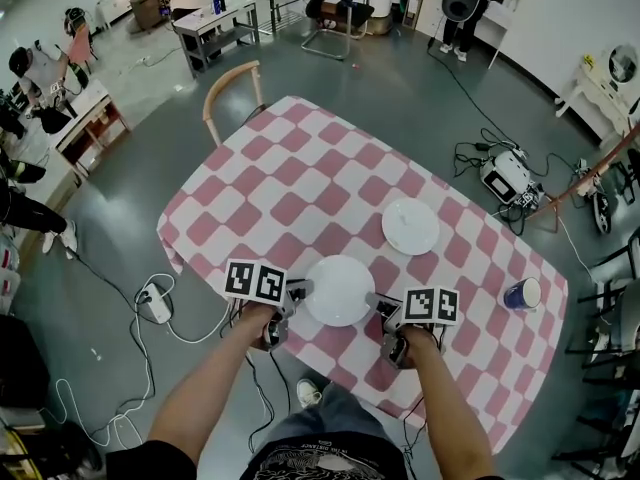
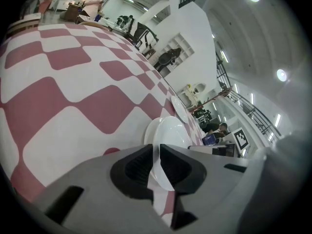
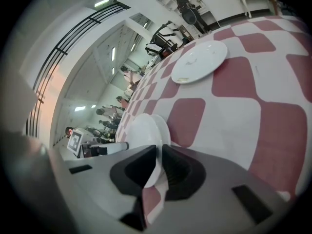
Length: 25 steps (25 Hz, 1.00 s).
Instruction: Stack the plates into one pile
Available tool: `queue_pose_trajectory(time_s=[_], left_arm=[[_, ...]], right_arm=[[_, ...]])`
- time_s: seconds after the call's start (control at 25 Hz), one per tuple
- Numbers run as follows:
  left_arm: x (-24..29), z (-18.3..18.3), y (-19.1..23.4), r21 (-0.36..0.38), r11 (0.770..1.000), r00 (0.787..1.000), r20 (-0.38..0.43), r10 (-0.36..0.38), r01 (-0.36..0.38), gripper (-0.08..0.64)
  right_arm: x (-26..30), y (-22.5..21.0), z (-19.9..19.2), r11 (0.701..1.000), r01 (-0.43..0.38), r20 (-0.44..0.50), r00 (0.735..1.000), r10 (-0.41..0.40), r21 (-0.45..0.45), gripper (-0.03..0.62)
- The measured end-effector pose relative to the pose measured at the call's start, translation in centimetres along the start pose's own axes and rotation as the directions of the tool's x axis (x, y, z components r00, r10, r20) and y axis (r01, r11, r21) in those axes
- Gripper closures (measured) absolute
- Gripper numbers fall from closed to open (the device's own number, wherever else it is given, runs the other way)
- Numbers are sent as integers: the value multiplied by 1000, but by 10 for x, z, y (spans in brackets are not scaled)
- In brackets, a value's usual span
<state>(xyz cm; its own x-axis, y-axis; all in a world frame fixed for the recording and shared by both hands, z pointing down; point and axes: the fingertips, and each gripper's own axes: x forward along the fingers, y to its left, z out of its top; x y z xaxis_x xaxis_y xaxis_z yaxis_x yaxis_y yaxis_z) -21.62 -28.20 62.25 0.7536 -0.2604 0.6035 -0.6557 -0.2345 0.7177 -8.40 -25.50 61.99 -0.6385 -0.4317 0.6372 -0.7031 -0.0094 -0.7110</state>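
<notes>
My left gripper (image 2: 156,155) has its jaws narrow, the dark pads pinching the rim of the near plate (image 1: 338,290). In its own view the white edge runs straight through the slit between them. My right gripper (image 3: 159,155) does the same on the opposite rim, jaws nearly together with the plate's edge caught between the pads. In the head view the two grippers face each other across the plate, one on each side, and it sits between them over the near part of the red-and-white checked cloth (image 1: 290,168). I cannot tell whether it is resting on the cloth or lifted just off it.

The far plate (image 1: 410,226), also plain white, lies flat on the cloth beyond and to the right, apart from the held one. A blue cup (image 1: 522,293) stands near the right edge of the cloth; any print on it is too small to read. Each gripper's cube (image 1: 254,280) shows black-and-white square markers.
</notes>
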Motion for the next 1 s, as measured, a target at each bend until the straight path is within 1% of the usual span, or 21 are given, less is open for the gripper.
queue_pose_trajectory(time_s=[0.24, 0.44, 0.56, 0.72, 0.88, 1.0], left_arm=[[3, 4, 0, 6, 1000, 1000, 11, 17, -17, 506], [2, 6, -2, 13, 1000, 1000, 20, 22, -22, 475], [-1, 8, -1, 23, 999, 999, 32, 38, -39, 428], [-2, 6, -1, 29, 998, 998, 40, 55, -56, 423], [-8, 9, -3, 77, 992, 993, 62, 97, -102, 408], [-15, 19, -13, 106, 989, 990, 105, 97, -108, 399]], right_arm=[[-1, -1, 2, 1000, 10, 6, 1000, -10, -12, 546], [-2, 3, 3, 1000, -4, 7, 1000, 4, -21, 501], [-4, 2, 6, 999, 14, 16, 1000, -13, -48, 451], [-9, 3, 10, 997, 21, 30, 999, -18, -77, 451], [-19, 4, 17, 991, 46, 62, 997, -39, -125, 448], [-31, 9, 24, 985, 62, 105, 993, -45, -164, 439]])
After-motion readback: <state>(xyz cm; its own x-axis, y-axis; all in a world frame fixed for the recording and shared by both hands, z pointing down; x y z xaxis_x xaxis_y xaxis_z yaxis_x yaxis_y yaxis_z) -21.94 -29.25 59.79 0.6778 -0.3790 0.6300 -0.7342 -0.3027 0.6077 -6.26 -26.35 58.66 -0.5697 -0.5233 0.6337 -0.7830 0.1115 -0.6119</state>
